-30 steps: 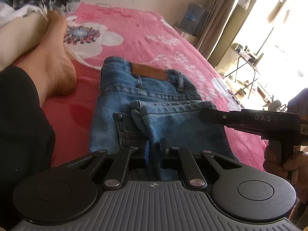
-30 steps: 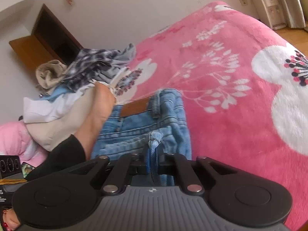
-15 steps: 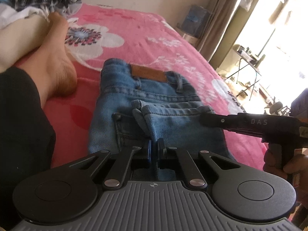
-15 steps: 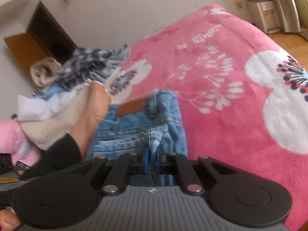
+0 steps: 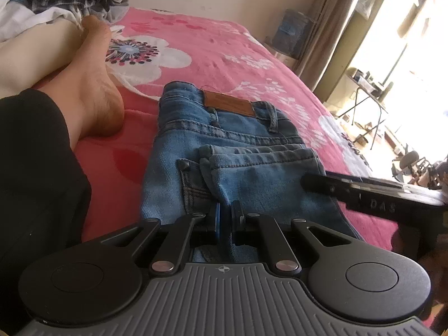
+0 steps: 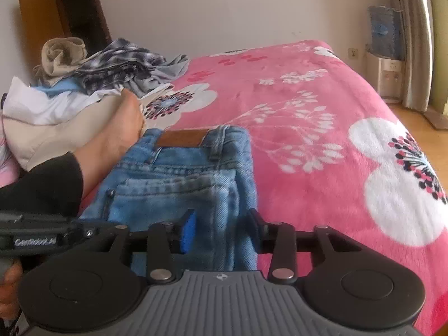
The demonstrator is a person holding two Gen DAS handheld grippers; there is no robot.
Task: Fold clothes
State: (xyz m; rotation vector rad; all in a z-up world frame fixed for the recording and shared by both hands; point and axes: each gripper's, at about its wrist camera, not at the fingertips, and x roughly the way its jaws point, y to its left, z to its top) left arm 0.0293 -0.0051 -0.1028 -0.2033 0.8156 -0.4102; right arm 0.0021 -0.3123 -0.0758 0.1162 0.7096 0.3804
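Observation:
Folded blue jeans with a brown leather patch lie on the pink flowered blanket. My left gripper sits at the near left edge of the folded-over leg, shut on a pinch of denim. My right gripper hovers over the near right part of the jeans. Its jaws are opening, and the blue pad stands clear of the cloth. The denim lies flat beneath them. Each gripper's black body shows at the edge of the other's view.
A person's bare foot and black trouser leg rest just left of the jeans. A heap of unfolded clothes lies at the bed's far left. The bed's right edge drops to a wooden floor.
The right gripper's jaws have parted and let go of the denim fold, and the gripper has rolled level. The released fold now lies flat. The left gripper stays shut in place.

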